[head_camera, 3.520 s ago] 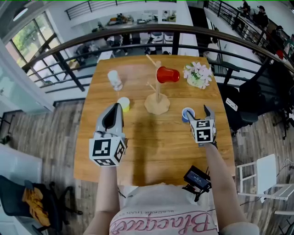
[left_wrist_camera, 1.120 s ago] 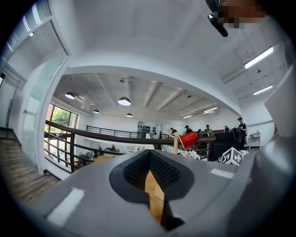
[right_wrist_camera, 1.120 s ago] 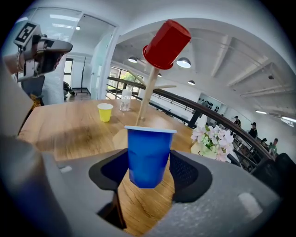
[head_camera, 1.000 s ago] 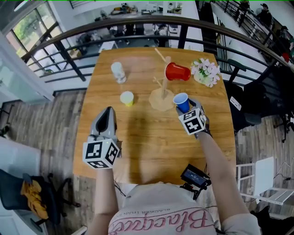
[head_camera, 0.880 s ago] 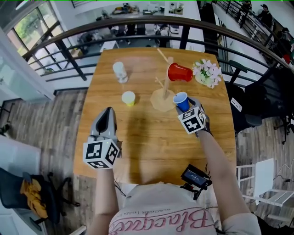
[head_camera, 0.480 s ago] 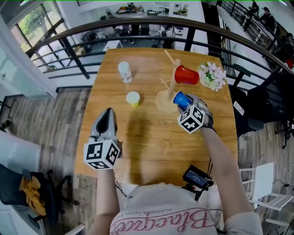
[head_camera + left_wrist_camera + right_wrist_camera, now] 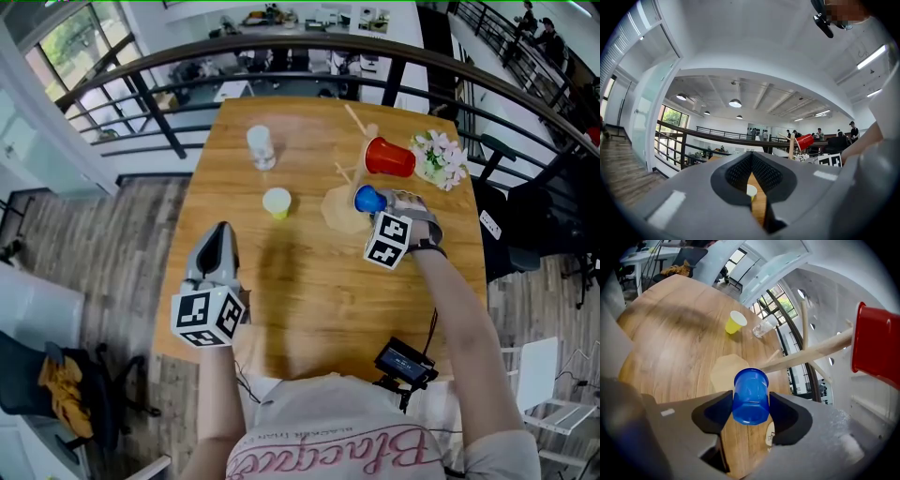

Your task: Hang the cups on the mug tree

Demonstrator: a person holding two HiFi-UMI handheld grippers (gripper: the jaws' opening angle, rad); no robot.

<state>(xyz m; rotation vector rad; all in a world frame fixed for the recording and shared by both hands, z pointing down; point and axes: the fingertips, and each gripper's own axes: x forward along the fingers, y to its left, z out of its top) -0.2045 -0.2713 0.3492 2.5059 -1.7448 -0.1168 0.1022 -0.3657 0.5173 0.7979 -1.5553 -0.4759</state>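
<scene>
My right gripper [image 7: 377,202] is shut on a blue cup [image 7: 367,199], and its jaws have just been closing on it. The cup [image 7: 751,395] lies tipped on its side between the pads, mouth facing the wooden mug tree [image 7: 354,155], just short of a lower peg [image 7: 806,355]. A red cup [image 7: 389,157] hangs on an upper right peg. A yellow cup [image 7: 277,202] and a clear cup [image 7: 261,147] stand on the table to the left of the tree. Nearer me on the left, my left gripper [image 7: 221,234] hovers shut and holds nothing.
A pot of pale flowers [image 7: 442,157] stands at the table's right edge beside the tree. The tree's round base [image 7: 727,372] lies below the blue cup. A dark railing [image 7: 281,58] runs beyond the far edge of the wooden table [image 7: 309,291].
The right gripper has carried the blue cup toward the tree and rolled, so the cup went from upright to lying on its side. The left gripper has hardly shifted.
</scene>
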